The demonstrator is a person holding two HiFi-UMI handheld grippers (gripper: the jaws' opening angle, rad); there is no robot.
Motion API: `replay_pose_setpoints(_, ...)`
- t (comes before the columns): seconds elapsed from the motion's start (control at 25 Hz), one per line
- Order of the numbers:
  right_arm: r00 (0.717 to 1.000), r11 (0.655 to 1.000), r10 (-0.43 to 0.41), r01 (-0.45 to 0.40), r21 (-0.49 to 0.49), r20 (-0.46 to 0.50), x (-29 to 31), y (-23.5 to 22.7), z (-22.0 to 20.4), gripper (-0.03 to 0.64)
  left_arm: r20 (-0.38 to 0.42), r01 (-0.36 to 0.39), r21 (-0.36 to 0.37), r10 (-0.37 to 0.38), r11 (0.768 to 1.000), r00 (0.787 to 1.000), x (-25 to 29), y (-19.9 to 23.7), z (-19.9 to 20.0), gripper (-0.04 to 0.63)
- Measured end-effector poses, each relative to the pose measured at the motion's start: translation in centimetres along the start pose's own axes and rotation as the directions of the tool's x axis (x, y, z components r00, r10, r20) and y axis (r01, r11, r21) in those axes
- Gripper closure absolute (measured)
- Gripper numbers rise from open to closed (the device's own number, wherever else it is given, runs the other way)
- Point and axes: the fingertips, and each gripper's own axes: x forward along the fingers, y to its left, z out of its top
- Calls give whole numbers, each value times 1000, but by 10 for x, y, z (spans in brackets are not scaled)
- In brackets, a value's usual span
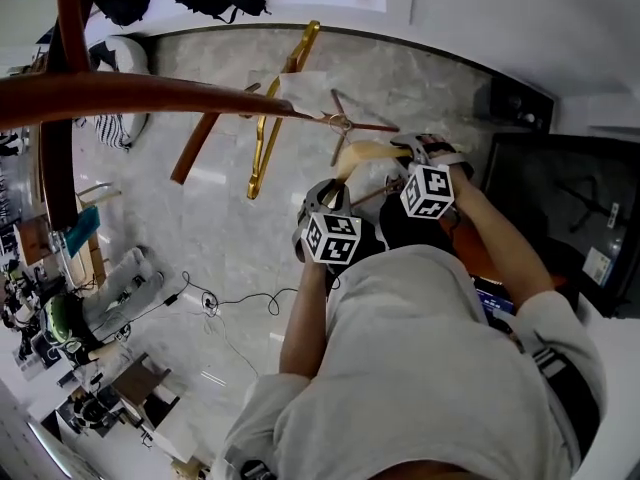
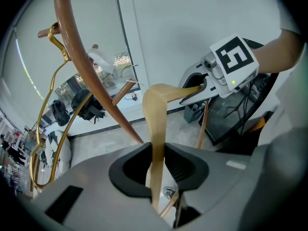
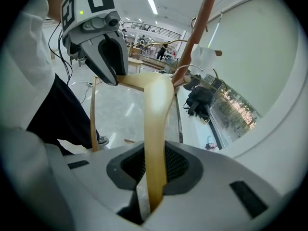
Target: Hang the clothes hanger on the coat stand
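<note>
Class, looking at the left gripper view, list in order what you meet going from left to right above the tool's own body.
gold hanger → brown coat stand arm → wooden hanger → right tool

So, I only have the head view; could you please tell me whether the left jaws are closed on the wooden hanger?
Observer: Yes, the left gripper has its jaws pressing both sides of one arm of the hanger.
Operator: Thanks, and the right?
Observer: The right gripper is shut on the other arm.
Operator: Is anything hung already?
Observer: Yes, a gold hanger hooks over a stand peg.
</note>
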Motion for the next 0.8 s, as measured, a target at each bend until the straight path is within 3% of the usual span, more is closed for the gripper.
replay_pose_setpoints(0.8,999,997,44,-44,61,3,44,3,-7,563,-52,-74,38,76,997,996,19,17,-8,503)
